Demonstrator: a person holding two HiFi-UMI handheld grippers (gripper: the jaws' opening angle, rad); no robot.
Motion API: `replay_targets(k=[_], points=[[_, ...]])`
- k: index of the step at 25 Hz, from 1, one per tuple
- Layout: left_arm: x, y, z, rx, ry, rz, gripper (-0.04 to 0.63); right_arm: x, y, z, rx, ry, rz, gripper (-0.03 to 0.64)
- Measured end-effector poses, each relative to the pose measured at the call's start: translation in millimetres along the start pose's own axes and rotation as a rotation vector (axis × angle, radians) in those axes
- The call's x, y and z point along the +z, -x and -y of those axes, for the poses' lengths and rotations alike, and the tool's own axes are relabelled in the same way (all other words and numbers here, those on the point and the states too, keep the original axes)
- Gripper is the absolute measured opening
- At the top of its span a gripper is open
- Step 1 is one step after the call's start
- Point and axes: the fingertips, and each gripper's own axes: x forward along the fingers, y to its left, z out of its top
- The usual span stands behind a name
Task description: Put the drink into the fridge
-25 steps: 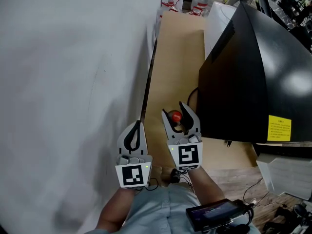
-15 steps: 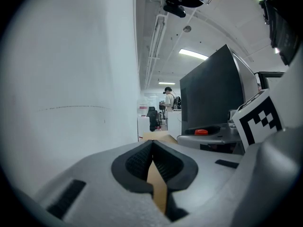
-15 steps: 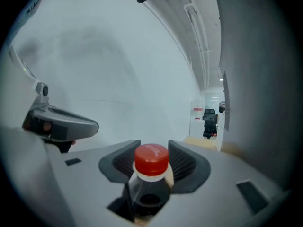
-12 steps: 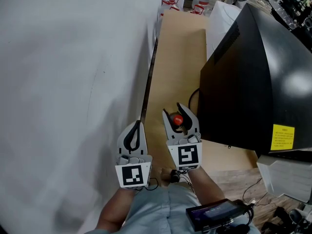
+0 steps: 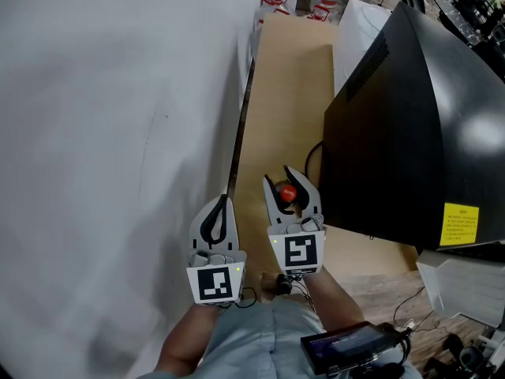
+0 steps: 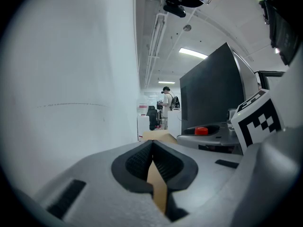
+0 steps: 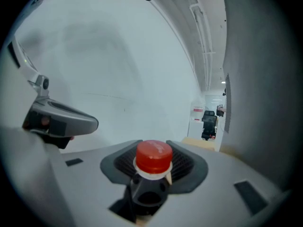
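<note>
Head view, looking down: gripping a dark bottle (image 5: 288, 195) with a red cap in the right gripper (image 5: 290, 188), jaws just closed in and now pressed on its neck. Standing upright on the brown table (image 5: 288, 93), just beside the big black box (image 5: 410, 133) at right. Holding the left gripper (image 5: 223, 205) alongside, near the white wall (image 5: 118, 133), jaws together on nothing. Right gripper view: cap poking up between the ribbed pads (image 7: 188, 162). Left gripper view: tips meeting, only table showing through the slit below.
</note>
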Motion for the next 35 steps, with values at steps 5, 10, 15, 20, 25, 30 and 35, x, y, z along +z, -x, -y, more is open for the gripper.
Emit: replay_targets(k=[5,10,15,20,25,30,35], points=[[3,0,1,-0.002,-0.007,0.005,0.009,1,0,-2,0.004,0.040,-0.013,0.136],[5,2,1,0.002,-0.010,0.011,0.009,1,0,-3,0.009,0.053,-0.012,0.123],[7,5,1,0.006,-0.011,0.014,0.008,4,1,-5,0.025,0.056,-0.014,0.109],[10,9,0,0.009,-0.014,0.023,0.009,15,4,-9,0.037,0.066,0.026,0.104],[16,16,0,0.009,-0.021,0.039,0.008,26,11,-13,0.048,0.070,0.030,0.101],[25,25,4,0.004,-0.024,0.060,0.009,36,23,-18,0.056,0.076,0.033,0.101],[33,39,7,0.002,-0.030,0.080,0.009,47,40,-27,0.063,0.079,0.040,0.101]])
